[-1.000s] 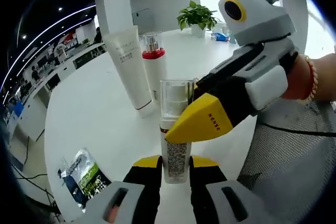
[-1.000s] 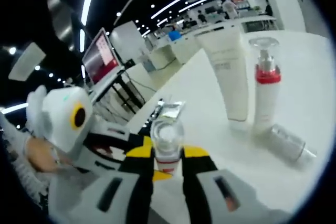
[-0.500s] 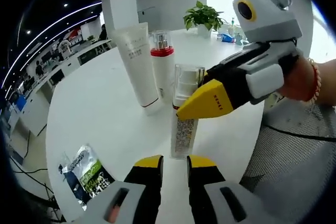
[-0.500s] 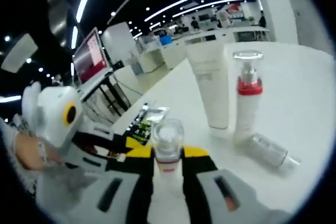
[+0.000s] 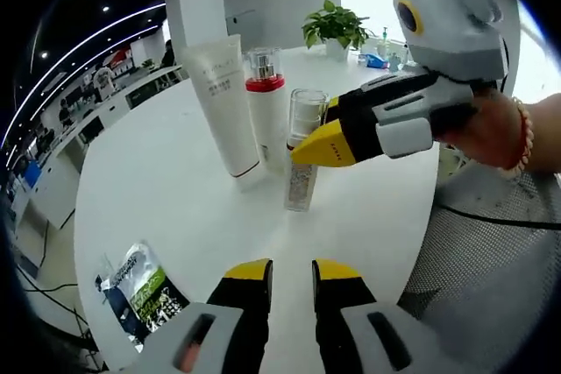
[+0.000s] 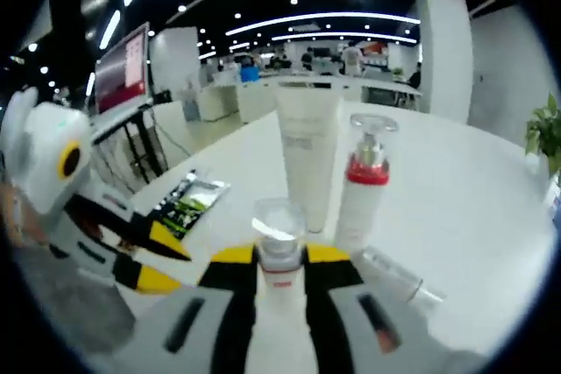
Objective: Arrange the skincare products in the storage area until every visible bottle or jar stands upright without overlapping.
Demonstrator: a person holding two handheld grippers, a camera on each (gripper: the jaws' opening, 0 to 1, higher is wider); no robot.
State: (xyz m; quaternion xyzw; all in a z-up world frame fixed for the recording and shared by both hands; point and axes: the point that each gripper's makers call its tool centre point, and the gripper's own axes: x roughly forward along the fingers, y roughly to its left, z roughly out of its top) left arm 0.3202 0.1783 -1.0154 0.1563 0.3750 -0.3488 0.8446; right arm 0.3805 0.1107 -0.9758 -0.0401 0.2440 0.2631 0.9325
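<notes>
1. In the left gripper view we see the left gripper [image 5: 285, 273] low at the bottom, its two yellow-tipped jaws parted with bare white round table [image 5: 158, 190] between them; they hold nothing.
2. Ahead of those jaws, well apart from them, the slim clear-capped pump bottle with printed label [image 5: 301, 159] stands upright on the table.
3. The right gripper [image 5: 320, 142] comes in from the right, and its yellow jaw tips are closed around that bottle just below the clear cap; a hand [image 5: 495, 129] with a beaded bracelet carries it.
4. In the right gripper view the same bottle [image 6: 279, 247] rises between the right gripper's own jaws [image 6: 279, 260], pinched at the neck.
5. Just behind the bottle, the white bottle with a red collar and clear cap [image 5: 261, 107] stands upright, and the tall white squeeze tube [image 5: 223, 102] stands cap-down touching or just beside it.
6. In the right gripper view a small silver cylindrical bottle [image 6: 394, 273] lies on its side near the red-collared bottle's base.
7. A green-and-black foil sachet [image 5: 138, 286] lies flat near the table's edge, left of the left gripper.
8. A potted green plant [image 5: 335, 31] sits at the far side.
</notes>
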